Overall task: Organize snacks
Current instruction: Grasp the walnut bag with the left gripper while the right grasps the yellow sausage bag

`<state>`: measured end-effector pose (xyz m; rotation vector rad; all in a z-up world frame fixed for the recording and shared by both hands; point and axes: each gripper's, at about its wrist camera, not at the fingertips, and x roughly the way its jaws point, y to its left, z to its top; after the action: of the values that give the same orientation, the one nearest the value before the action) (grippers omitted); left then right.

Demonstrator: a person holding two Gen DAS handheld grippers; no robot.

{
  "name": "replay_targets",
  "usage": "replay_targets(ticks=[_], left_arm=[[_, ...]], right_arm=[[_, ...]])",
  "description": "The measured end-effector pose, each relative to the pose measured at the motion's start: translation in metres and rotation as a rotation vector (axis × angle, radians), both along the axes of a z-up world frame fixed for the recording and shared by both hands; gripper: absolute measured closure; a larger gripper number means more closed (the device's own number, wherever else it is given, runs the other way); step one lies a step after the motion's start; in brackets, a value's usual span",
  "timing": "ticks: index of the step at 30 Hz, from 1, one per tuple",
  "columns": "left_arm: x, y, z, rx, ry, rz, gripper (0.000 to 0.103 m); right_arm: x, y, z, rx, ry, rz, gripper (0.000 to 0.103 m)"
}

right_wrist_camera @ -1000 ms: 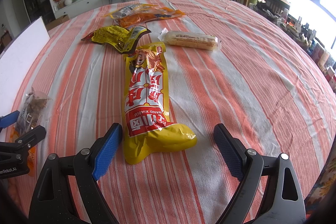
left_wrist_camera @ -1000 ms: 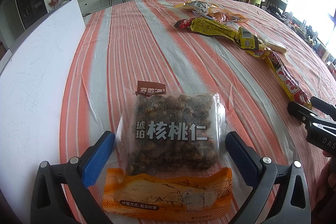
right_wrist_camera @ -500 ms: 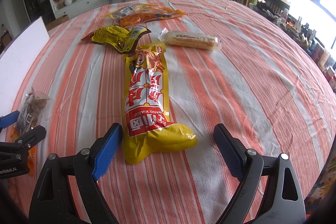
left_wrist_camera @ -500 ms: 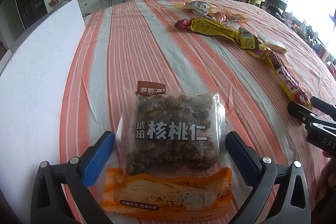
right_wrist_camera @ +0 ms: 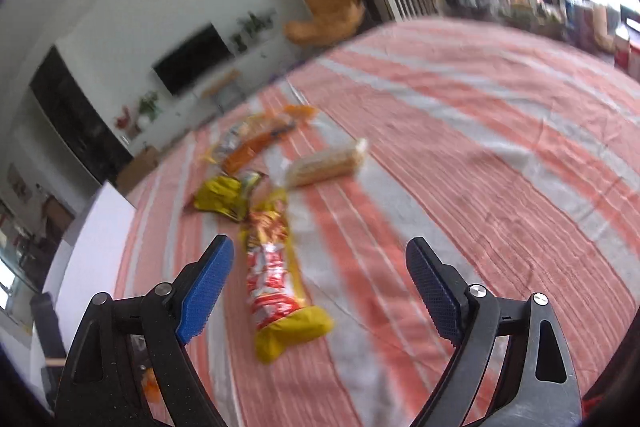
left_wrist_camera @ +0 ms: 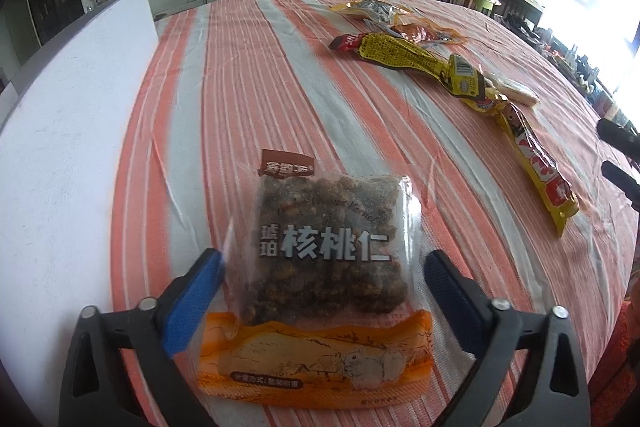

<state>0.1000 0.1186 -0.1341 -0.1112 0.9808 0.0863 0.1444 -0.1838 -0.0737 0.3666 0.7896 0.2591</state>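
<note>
A clear and orange bag of amber walnut kernels (left_wrist_camera: 328, 259) lies on the striped tablecloth, between the open fingers of my left gripper (left_wrist_camera: 320, 273); the left blue pad (left_wrist_camera: 192, 299) is at the bag's edge. My right gripper (right_wrist_camera: 320, 283) is open and empty, raised and tilted above a long yellow and red snack bag (right_wrist_camera: 276, 267). That bag also shows in the left wrist view (left_wrist_camera: 536, 167). Farther off lie a yellow crumpled packet (right_wrist_camera: 224, 197), a pale biscuit pack (right_wrist_camera: 326, 165) and orange packets (right_wrist_camera: 256, 143).
A white board (left_wrist_camera: 60, 155) lies along the table's left side. The round table has an orange and grey striped cloth (left_wrist_camera: 248, 87). Beyond it are a TV unit, an orange armchair and a cluttered shelf by the window. The right gripper's fingertips show at the left view's right edge (left_wrist_camera: 618, 157).
My right gripper has lifted and tilted, so its view is blurred and rotated. My left gripper has moved slightly forward around the walnut bag. The snacks lie where they were.
</note>
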Motion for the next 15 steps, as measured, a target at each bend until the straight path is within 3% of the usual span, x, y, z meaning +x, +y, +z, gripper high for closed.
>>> replay_targets(ticks=[4, 6, 8, 10, 11, 15], left_arm=[[0.0, -0.003, 0.004, 0.009, -0.007, -0.025, 0.03], [-0.003, -0.002, 0.009, -0.011, -0.021, -0.025, 0.036], [-0.008, 0.001, 0.015, -0.081, -0.034, -0.025, 0.036], [-0.015, 0.002, 0.021, -0.131, -0.054, -0.035, 0.036], [-0.019, 0.0, 0.025, -0.147, -0.063, -0.045, 0.036], [-0.03, -0.008, 0.043, -0.228, -0.096, -0.084, 0.036]], right_arm=[[0.034, 0.04, -0.007, -0.11, 0.132, 0.163, 0.013], [0.045, 0.078, -0.016, -0.218, 0.192, 0.27, 0.014], [0.051, 0.107, -0.033, -0.365, 0.29, 0.31, 0.016], [0.046, 0.118, -0.037, -0.436, 0.286, 0.3, 0.037], [0.041, 0.121, -0.036, -0.479, 0.273, 0.285, 0.057], [0.031, 0.107, -0.031, -0.379, 0.308, 0.288, 0.058]])
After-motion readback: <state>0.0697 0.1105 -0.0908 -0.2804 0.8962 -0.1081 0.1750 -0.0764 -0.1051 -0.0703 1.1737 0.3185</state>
